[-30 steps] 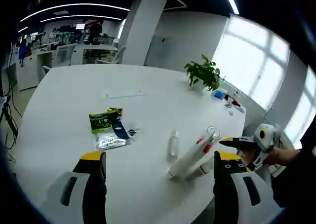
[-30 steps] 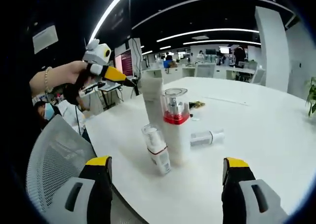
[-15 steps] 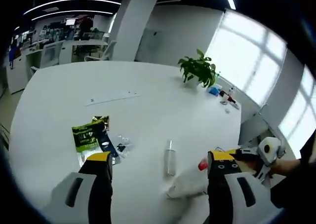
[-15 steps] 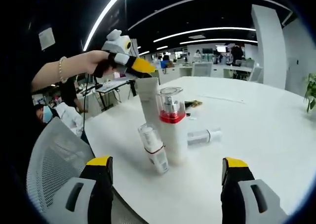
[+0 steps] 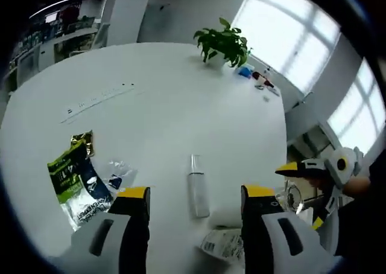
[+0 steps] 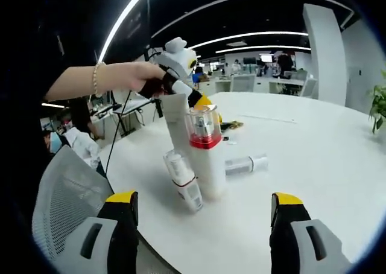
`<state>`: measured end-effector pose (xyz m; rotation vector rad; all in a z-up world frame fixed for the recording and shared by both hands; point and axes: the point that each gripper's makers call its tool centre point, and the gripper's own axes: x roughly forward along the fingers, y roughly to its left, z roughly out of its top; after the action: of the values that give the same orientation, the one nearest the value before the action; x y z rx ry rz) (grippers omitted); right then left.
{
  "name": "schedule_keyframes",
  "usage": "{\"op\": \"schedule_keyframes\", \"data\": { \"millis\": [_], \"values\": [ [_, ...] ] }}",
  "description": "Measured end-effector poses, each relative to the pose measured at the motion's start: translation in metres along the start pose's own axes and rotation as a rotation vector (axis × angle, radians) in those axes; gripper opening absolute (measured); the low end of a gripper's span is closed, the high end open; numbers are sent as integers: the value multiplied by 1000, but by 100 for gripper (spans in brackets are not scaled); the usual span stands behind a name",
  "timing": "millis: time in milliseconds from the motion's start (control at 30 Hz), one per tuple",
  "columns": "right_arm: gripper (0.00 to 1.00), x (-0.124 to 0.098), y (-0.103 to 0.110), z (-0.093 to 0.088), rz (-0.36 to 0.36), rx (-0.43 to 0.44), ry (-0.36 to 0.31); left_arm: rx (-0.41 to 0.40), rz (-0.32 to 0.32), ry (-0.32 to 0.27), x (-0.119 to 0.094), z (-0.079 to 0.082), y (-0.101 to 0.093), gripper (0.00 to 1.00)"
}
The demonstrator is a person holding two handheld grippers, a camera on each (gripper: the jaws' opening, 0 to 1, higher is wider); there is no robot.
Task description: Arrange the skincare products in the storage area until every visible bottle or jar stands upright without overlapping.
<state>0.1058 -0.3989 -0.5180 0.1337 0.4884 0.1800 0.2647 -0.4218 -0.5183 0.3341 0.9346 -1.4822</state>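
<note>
White table [image 5: 181, 99] | small bottle [image 5: 197, 194] lying between open left tongs [image 5: 194, 200] | right tongs [image 6: 205, 204] open

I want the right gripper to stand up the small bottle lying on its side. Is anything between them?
Partly: the red-collared pump bottle and a small leaning bottle stand left of the line from right gripper to lying bottle; the direct path looks open.

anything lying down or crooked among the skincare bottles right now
Yes. A small clear bottle lies on its side on the white table, behind the group. The small red-banded bottle tilts beside the upright red-collared pump bottle. The left gripper is at the tall white tube.
</note>
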Motion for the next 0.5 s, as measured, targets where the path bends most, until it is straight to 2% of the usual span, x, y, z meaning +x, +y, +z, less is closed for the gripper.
{"op": "schedule_keyframes", "data": {
  "millis": [33, 100, 200, 367, 467, 500],
  "values": [
    [95, 0, 0, 0, -2, 2, 0, 6, -5, 11, 5, -1, 3, 52],
    [95, 0, -1, 0, -5, 6, 0, 24, -15, 43, 15, -7, -7, 51],
    [95, 0, -2, -1, -8, 13, 0, 54, -25, 83, 30, -10, 2, 50],
    [95, 1, -3, -1, -13, 20, 1, 101, -38, 125, 47, -16, 3, 48],
    [94, 0, -4, -1, -18, 26, 0, 123, -36, 140, 50, -18, 1, 47],
    [94, 0, -4, -1, -21, 29, -1, 139, -39, 151, 56, -19, 8, 47]
  ]
}}
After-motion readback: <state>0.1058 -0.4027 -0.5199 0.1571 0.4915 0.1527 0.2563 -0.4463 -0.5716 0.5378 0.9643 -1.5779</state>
